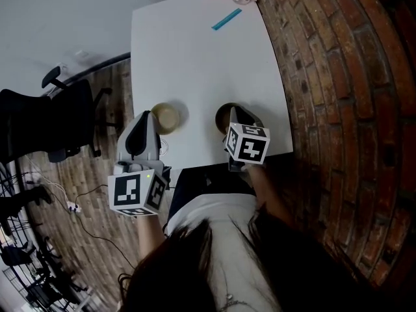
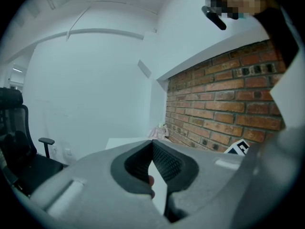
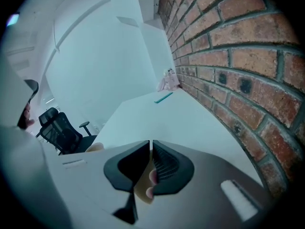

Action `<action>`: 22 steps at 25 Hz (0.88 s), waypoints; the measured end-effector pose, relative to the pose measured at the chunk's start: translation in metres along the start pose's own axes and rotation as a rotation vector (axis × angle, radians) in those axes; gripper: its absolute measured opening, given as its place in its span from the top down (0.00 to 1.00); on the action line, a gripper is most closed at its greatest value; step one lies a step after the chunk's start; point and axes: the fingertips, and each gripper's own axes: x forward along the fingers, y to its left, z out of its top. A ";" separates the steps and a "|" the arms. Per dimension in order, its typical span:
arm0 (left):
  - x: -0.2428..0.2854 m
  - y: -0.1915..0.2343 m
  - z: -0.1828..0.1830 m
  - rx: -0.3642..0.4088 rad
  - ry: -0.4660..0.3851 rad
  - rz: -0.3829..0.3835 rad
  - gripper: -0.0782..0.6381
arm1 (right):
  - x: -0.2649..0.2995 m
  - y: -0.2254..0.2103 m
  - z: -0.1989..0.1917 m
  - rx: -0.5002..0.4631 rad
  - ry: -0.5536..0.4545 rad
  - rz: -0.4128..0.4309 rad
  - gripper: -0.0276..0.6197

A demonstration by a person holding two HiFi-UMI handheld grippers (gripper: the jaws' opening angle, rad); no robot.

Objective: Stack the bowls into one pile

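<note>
Both jaws clenched, bowls apart on the worktop (image 1: 195, 57)!
Left hand-held gripper (image 1: 149, 116) was closed on nothing, left bowl (image 1: 166, 117) just right of its tips; right hand-held gripper (image 1: 235, 111) was closed too, right bowl (image 1: 223, 117) beneath it.

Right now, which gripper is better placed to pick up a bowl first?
Probably right: the right gripper hangs over the right bowl, fingers shut; the left gripper sits beside the left bowl.

Bare tabletop (image 1: 195, 64) runs open from the left bowl (image 1: 166, 117) and right bowl (image 1: 222, 114) back to a teal strip (image 1: 226, 19); the brick wall (image 1: 338, 77) crowds its right edge.
</note>
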 end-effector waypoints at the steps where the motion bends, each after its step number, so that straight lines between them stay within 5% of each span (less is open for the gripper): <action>1: -0.003 0.003 0.000 -0.001 -0.002 0.005 0.89 | 0.001 0.006 -0.001 -0.006 0.002 0.007 0.92; 22: -0.039 0.069 0.001 -0.035 -0.021 0.070 0.89 | 0.019 0.085 -0.012 -0.070 0.044 0.079 0.92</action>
